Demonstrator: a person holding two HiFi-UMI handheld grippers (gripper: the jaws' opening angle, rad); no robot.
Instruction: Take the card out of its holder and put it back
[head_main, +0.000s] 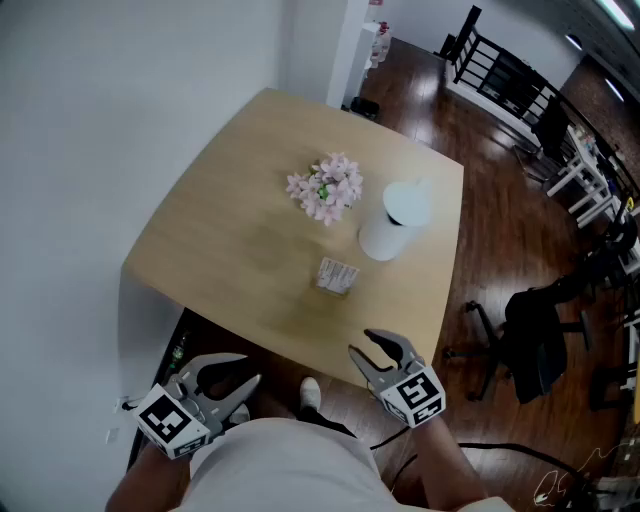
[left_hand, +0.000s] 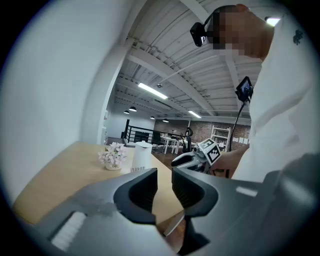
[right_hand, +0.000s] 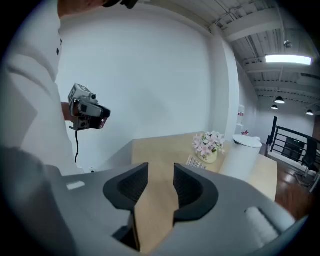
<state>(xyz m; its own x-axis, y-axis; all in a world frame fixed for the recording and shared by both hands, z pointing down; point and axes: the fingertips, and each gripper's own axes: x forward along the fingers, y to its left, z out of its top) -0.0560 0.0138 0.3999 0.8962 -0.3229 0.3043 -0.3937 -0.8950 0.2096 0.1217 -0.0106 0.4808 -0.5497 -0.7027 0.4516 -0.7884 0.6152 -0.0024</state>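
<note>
The card holder (head_main: 337, 275), small and white with a printed card in it, stands near the middle of the tan table (head_main: 230, 240); it also shows as the card holder (right_hand: 196, 162) in the right gripper view. Both grippers hang off the table's near edge, close to my body. My left gripper (head_main: 238, 372) is open with nothing between its jaws, seen close up as the left gripper (left_hand: 164, 182). My right gripper (head_main: 365, 345) is also open and empty, its jaws framing bare tabletop at the right gripper (right_hand: 161, 177). Neither touches the holder.
A pot of pink flowers (head_main: 327, 188) and a white lidded container (head_main: 396, 221) stand just behind the holder. A white wall runs along the table's left. A black office chair (head_main: 535, 330) sits on the dark wood floor to the right. A shoe (head_main: 311, 393) shows below the table edge.
</note>
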